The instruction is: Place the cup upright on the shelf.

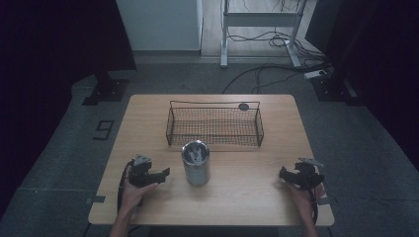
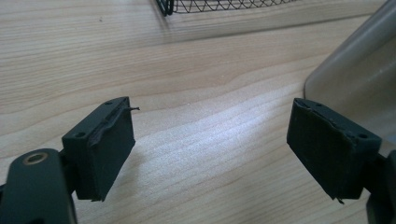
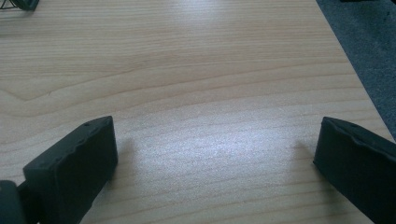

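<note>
Left tool [image 1: 159, 174] beside steel canister [image 1: 196, 163]; no label readable.

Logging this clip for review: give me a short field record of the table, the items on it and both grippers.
table: wooden table
basket: wire basket, far centre, looks empty
can: metal can, upright, open top, in front of the basket
left gripper: left of the can, apart from it, fingers open, nothing between
right gripper: near the table's right edge, open, empty

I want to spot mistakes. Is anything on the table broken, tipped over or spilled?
Nothing stands out. The metal can stands upright on the table, in front of the wire basket, which sits straight. No spill shows.
</note>
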`<control>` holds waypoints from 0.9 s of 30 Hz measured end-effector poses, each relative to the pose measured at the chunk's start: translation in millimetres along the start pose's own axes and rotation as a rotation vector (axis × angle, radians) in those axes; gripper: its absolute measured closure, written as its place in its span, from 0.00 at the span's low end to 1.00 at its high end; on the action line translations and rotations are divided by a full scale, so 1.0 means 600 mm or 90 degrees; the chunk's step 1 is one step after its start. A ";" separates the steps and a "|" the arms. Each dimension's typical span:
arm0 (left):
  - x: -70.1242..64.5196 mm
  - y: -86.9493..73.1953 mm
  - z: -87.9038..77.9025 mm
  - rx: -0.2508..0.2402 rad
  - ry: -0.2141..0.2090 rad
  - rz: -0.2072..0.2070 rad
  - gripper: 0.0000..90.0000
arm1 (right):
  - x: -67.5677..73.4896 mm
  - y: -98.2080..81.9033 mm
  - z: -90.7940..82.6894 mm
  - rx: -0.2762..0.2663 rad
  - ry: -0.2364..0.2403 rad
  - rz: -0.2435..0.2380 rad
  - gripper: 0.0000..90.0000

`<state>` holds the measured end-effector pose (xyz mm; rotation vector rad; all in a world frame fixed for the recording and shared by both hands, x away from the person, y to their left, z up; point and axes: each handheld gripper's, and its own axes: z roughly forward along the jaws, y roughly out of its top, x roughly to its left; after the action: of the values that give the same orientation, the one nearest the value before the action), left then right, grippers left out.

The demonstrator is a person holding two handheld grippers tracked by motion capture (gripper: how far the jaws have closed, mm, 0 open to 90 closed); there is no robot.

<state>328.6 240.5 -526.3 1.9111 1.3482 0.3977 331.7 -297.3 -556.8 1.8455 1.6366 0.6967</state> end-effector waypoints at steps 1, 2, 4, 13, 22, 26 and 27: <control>-0.001 0.000 0.001 0.003 0.000 0.004 0.17 | 0.000 0.000 0.000 0.000 0.000 -0.001 0.00; -0.001 0.000 0.001 0.003 0.000 0.004 0.17 | 0.000 0.000 0.000 0.000 0.000 0.000 0.00; -0.001 -0.001 0.001 0.002 0.000 0.003 0.17 | 0.000 0.000 0.000 0.000 0.000 0.000 0.00; 0.006 -0.001 -0.008 -0.014 0.009 -0.013 0.17 | 0.000 0.000 0.000 0.000 -0.002 0.001 0.00; 0.012 0.000 -0.015 -0.028 0.010 -0.024 0.17 | 0.000 0.000 0.000 0.000 -0.002 0.001 0.00; 0.014 0.000 -0.018 -0.036 0.011 -0.026 0.17 | 0.000 0.000 0.000 0.000 -0.002 0.001 0.00; 0.014 0.001 -0.019 -0.040 0.011 -0.027 0.17 | 0.000 0.000 0.000 0.000 -0.002 0.001 0.00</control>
<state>324.8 252.5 -519.6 1.8284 1.3694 0.4305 331.6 -297.3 -556.8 1.8469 1.6325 0.6938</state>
